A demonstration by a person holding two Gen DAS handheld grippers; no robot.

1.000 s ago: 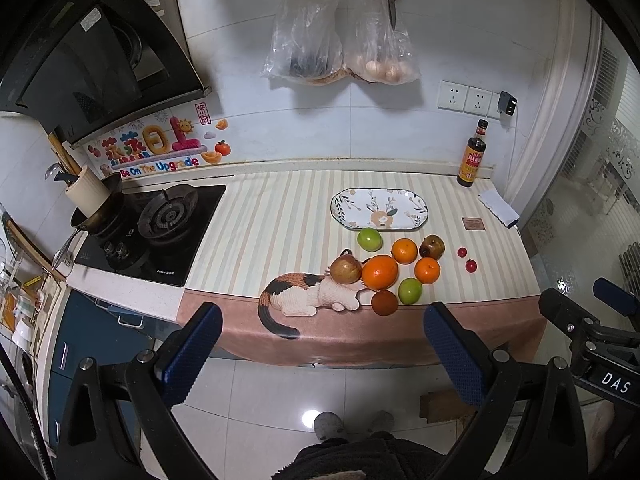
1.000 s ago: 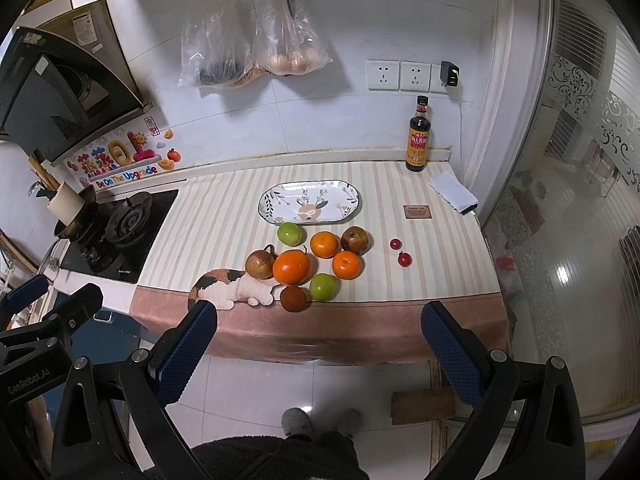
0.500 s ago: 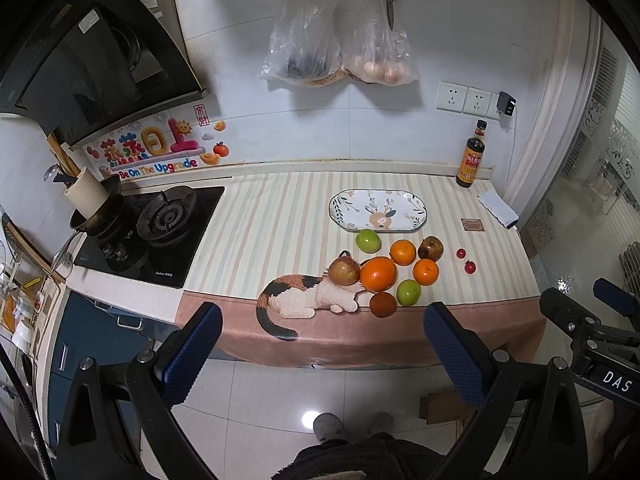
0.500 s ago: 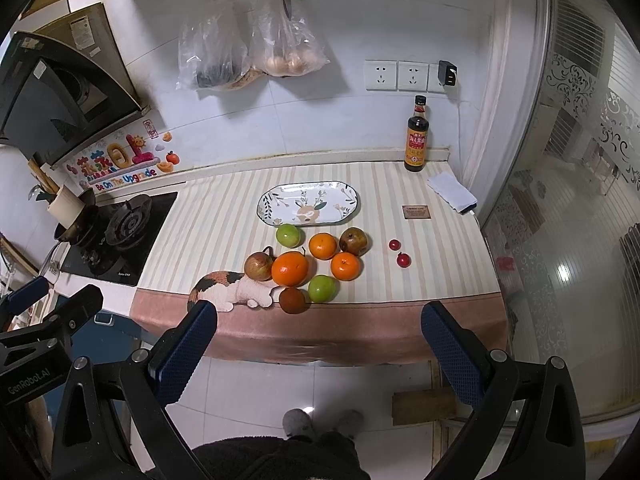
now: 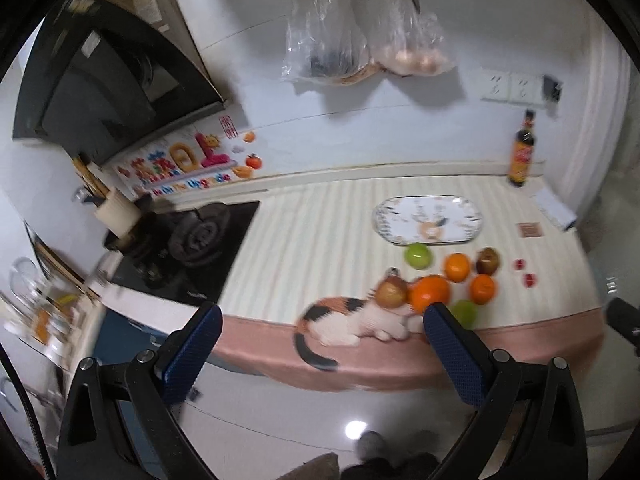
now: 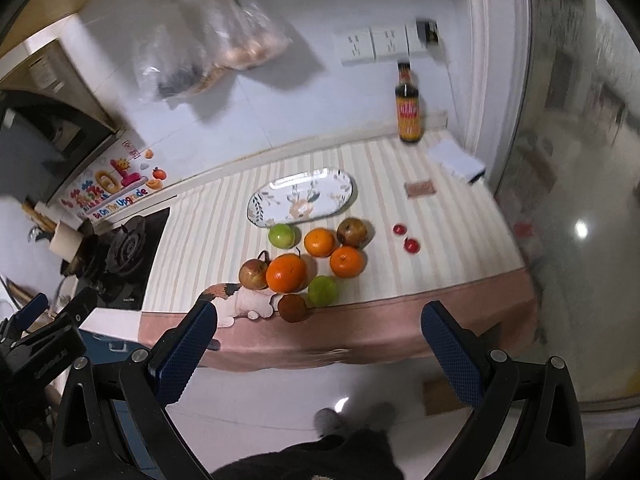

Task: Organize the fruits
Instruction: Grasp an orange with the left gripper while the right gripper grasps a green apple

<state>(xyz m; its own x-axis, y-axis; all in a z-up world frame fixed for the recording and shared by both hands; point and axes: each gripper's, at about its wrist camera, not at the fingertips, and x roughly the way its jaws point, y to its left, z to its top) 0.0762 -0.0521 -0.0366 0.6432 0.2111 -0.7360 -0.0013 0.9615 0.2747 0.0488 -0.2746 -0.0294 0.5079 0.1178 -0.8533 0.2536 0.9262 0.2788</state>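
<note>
A cluster of fruit lies near the front of the striped counter: a large orange (image 6: pixel 286 273), two smaller oranges (image 6: pixel 319 242), two green apples (image 6: pixel 282 235), brownish pears (image 6: pixel 352 232) and two small red fruits (image 6: pixel 411 245). An empty oval patterned plate (image 6: pixel 302 197) sits just behind them; it also shows in the left wrist view (image 5: pixel 428 219). My left gripper (image 5: pixel 320 354) and right gripper (image 6: pixel 318 352) are both open and empty, held above the floor in front of the counter. The large orange (image 5: pixel 431 293) shows in the left wrist view, with the right finger hiding part of a green apple.
A gas stove (image 5: pixel 192 240) is at the counter's left. A sauce bottle (image 6: pixel 409 106) stands at the back right by a white cloth (image 6: pixel 456 159). Plastic bags (image 5: pixel 360 40) and scissors hang on the wall. A cat picture (image 5: pixel 352 320) decorates the counter's front edge.
Both grippers have moved closer to the counter and tilted; the views are now blurred by motion. The fruit and plate have not moved. Both grippers stay open.
</note>
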